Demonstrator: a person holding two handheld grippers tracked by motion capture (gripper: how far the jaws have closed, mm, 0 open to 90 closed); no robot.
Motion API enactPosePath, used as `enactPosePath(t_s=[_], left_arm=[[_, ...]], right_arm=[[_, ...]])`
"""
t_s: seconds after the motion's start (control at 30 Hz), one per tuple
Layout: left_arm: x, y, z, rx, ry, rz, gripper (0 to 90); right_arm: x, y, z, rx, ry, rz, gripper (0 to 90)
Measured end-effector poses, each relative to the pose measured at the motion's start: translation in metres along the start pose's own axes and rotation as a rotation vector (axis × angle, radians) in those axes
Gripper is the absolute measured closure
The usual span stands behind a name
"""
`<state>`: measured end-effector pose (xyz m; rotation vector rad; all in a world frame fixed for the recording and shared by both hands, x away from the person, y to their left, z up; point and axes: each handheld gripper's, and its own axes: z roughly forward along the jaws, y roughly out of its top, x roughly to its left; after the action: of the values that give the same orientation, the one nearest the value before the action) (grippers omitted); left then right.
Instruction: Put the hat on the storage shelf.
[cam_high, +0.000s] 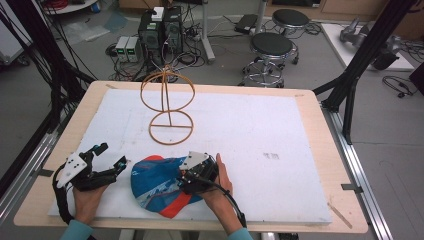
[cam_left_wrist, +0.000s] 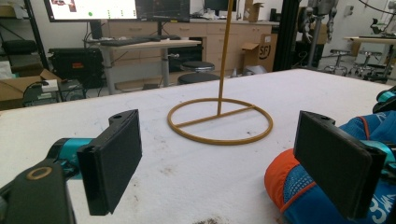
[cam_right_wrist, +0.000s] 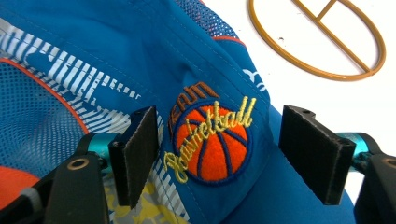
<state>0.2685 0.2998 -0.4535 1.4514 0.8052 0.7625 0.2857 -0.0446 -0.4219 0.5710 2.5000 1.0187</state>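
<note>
A blue cap (cam_high: 155, 182) with orange trim lies on the white mat (cam_high: 280, 150) near the front edge. Its basketball patch (cam_right_wrist: 212, 142) faces up in the right gripper view. My right gripper (cam_high: 184, 181) hangs low over the cap's front, open. Its jaws straddle the patch (cam_right_wrist: 217, 154), the left pad close against the fabric and the right pad apart from it. My left gripper (cam_high: 112, 156) rests open just left of the cap, with nothing between its jaws (cam_left_wrist: 219, 168); the cap's edge (cam_left_wrist: 287, 186) lies by its right jaw. A gold wire hat stand (cam_high: 167, 105) rises behind the cap.
The stand's ring base (cam_left_wrist: 219, 140) sits mid-mat, about a hand's width beyond the cap. Black frame posts (cam_high: 357, 65) flank the table. Two stools (cam_high: 271, 47) and computer boxes (cam_high: 160, 32) stand on the floor beyond the far edge. The mat's right half is bare.
</note>
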Motion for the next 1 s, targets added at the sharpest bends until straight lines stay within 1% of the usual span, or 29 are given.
enactPosePath(t_s=[0.03, 0.07, 0.1, 0.13, 0.17, 0.2, 0.23, 0.3, 0.37, 0.43, 0.47, 0.5, 0.53, 0.6, 0.63, 0.67, 0.7, 0.8, 0.83, 0.87, 0.9, 0.97, 1.0], left_arm=[[0.0, 0.0, 0.0, 0.0, 0.0, 0.0, 15.8], [0.0, 0.0, 0.0, 0.0, 0.0, 0.0, 15.8], [0.0, 0.0, 0.0, 0.0, 0.0, 0.0, 15.8], [0.0, 0.0, 0.0, 0.0, 0.0, 0.001, 15.8], [0.0, 0.0, 0.0, 0.0, 0.0, 0.0, 15.8], [0.0, 0.0, 0.0, 0.0, 0.0, 0.0, 15.8], [0.0, 0.0, 0.0, 0.0, 0.0, -0.001, 15.8], [0.0, 0.0, 0.0, 0.0, 0.0, -0.001, 15.8], [0.0, 0.0, 0.0, 0.0, 0.0, 0.0, 15.8], [0.0, 0.0, 0.0, 0.0, 0.0, 0.0, 15.8], [0.0, 0.0, 0.0, 0.0, 0.0, -0.001, 15.8], [0.0, 0.0, 0.0, 0.0, 0.0, -0.001, 15.8], [0.0, 0.0, 0.0, -0.001, 0.0, -0.001, 15.8], [0.0, 0.0, 0.0, -0.001, 0.001, -0.001, 15.8], [0.0, 0.0, 0.0, 0.0, 0.0, -0.001, 15.8], [0.0, 0.0, 0.0, 0.0, 0.0, -0.001, 15.8], [0.0, 0.0, 0.0, 0.0, 0.0, -0.001, 15.8], [0.0, 0.0, 0.0, 0.0, 0.0, -0.002, 15.8], [0.0, 0.0, 0.0, 0.0, 0.0, -0.001, 15.8], [0.0, 0.0, 0.0, 0.0, 0.0, -0.001, 15.8], [0.0, 0.0, 0.0, 0.0, 0.0, -0.001, 15.8], [0.0, 0.0, 0.0, 0.0, 0.0, 0.0, 15.8], [0.0, 0.0, 0.0, 0.0, -0.001, -0.001, 15.8]], right_arm=[[0.0, 0.0, 0.0, 0.0, 0.0, 0.0, 27.7], [0.0, 0.001, 0.001, -0.001, -0.008, -0.008, 31.1], [0.0, 0.001, 0.001, -0.001, -0.008, -0.008, 31.1], [0.0, 0.002, 0.001, -0.006, -0.012, -0.023, 37.2], [0.001, 0.003, 0.001, -0.008, -0.015, -0.028, 40.3], [0.001, 0.003, 0.001, -0.008, -0.015, -0.028, 40.3], [0.003, 0.004, 0.001, -0.011, -0.021, -0.05, 46.9], [0.003, 0.005, 0.002, -0.004, -0.033, -0.068, 51.2], [0.003, 0.004, 0.001, -0.002, -0.051, -0.071, 58.9], [0.001, 0.004, 0.0, -0.006, -0.058, -0.057, 64.7], [0.0, 0.004, 0.0, -0.01, -0.052, -0.052, 68.4], [0.0, 0.004, 0.0, -0.01, -0.052, -0.052, 68.4], [0.0, 0.005, -0.001, -0.013, -0.046, -0.05, 73.4], [0.0, 0.005, -0.002, -0.01, -0.05, -0.041, 76.9], [0.0, 0.005, -0.002, -0.01, -0.05, -0.041, 76.9], [-0.002, 0.005, -0.003, -0.024, -0.033, -0.012, 80.0], [-0.002, 0.005, -0.003, -0.024, -0.033, -0.012, 80.0], [-0.006, 0.005, -0.006, -0.05, 0.003, 0.05, 83.8], [-0.006, 0.005, -0.006, -0.05, 0.003, 0.05, 83.8], [-0.007, 0.005, -0.008, -0.062, 0.028, 0.093, 84.2], [-0.007, 0.005, -0.008, -0.062, 0.028, 0.093, 84.2], [-0.009, 0.005, -0.01, -0.078, 0.047, 0.135, 84.5], [-0.011, 0.005, -0.011, -0.094, 0.069, 0.189, 84.6]])
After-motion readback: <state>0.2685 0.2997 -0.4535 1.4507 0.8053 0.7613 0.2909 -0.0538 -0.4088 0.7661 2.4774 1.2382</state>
